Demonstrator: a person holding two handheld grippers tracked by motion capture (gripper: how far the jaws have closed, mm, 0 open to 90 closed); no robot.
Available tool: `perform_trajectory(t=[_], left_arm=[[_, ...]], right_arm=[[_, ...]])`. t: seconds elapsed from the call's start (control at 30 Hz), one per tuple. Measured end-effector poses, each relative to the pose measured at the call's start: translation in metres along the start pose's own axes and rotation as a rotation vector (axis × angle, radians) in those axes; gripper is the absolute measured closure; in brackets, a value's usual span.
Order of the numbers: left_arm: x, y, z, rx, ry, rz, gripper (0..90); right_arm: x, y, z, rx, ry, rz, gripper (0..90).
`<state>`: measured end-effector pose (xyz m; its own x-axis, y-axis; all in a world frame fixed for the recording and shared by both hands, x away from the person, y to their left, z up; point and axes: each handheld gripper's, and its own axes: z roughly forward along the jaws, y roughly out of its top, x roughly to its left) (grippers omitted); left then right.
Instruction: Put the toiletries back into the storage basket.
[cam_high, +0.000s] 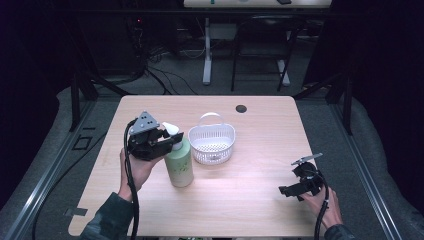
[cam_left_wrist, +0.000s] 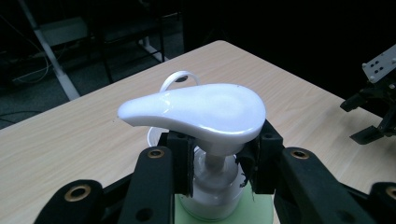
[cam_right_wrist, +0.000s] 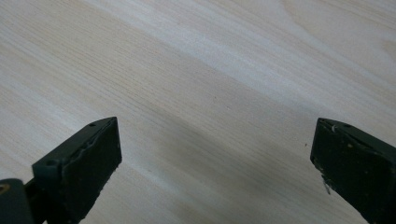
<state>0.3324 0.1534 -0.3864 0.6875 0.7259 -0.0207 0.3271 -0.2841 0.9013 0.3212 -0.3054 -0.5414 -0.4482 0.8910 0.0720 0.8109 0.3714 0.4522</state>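
Note:
A pale green pump bottle (cam_high: 179, 164) with a white pump head (cam_left_wrist: 196, 112) stands upright on the wooden table (cam_high: 250, 190), left of centre. My left gripper (cam_high: 167, 142) is shut on the bottle's neck just under the pump head, its pads (cam_left_wrist: 183, 161) pressing either side of the white collar. Just right of the bottle sits a white perforated basket (cam_high: 212, 142) with a loop handle. My right gripper (cam_high: 290, 192) rests low over the table's right side, jaws wide open over bare wood; its pads (cam_right_wrist: 93, 163) hold nothing.
A dark round grommet hole (cam_high: 241, 108) marks the table's far edge. Beyond the table stand desk legs and cables on a grey floor. My right gripper (cam_left_wrist: 378, 112) also appears at the right edge of the left gripper view.

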Motion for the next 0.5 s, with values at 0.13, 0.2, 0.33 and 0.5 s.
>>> perform_trajectory(t=[0.13, 0.2, 0.33, 0.5], left_arm=[[0.001, 0.003, 0.0, 0.001, -0.001, -0.001, 67.8], [0.001, 0.005, -0.001, 0.0, -0.001, 0.0, 67.8], [0.002, 0.01, -0.002, -0.002, -0.002, 0.004, 67.8], [0.001, 0.016, -0.004, -0.005, 0.0, 0.01, 67.8]], right_arm=[[0.0, 0.0, 0.0, 0.001, -0.001, -0.002, 1.4], [0.0, 0.0, 0.0, -0.001, -0.003, 0.0, 1.3], [0.0, 0.0, 0.0, 0.002, -0.004, -0.002, 1.2], [-0.001, 0.0, 0.0, 0.001, -0.004, -0.003, 1.1]])
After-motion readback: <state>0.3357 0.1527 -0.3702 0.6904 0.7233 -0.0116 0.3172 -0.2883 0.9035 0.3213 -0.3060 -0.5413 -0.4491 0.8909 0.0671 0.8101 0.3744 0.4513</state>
